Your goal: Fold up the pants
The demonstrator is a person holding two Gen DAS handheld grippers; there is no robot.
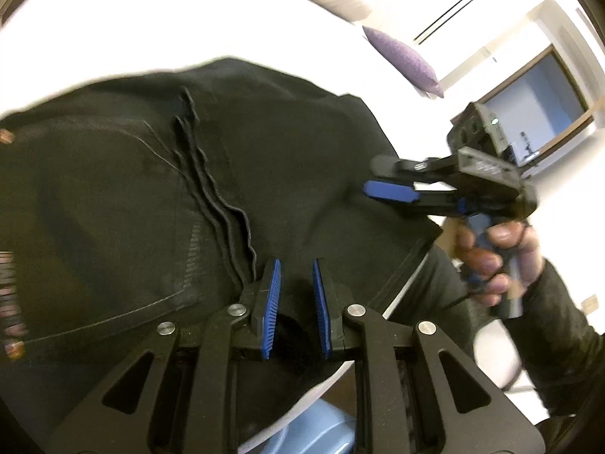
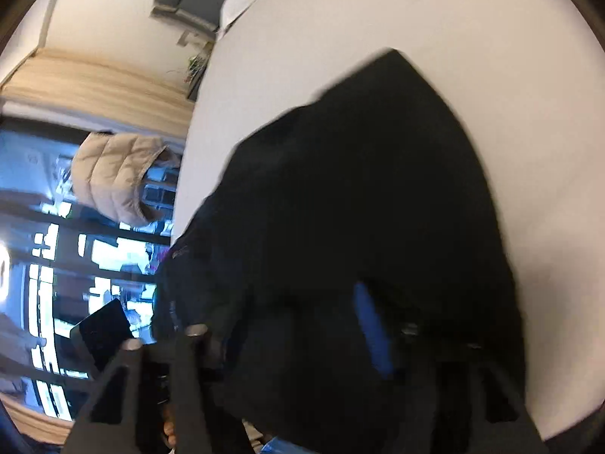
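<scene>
Black pants point(image 1: 159, 189) are spread on the white bed point(image 1: 113, 38). Left gripper point(image 1: 297, 302) jaws are released above the cloth. Right gripper point(image 1: 389, 181) jaws are parted, nothing gripped.

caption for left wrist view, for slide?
Left tongs open over black pants on white bed; right tongs hover open alongside.

Black pants point(image 1: 159, 189), blue-padded tools point(image 1: 295, 302).
</scene>
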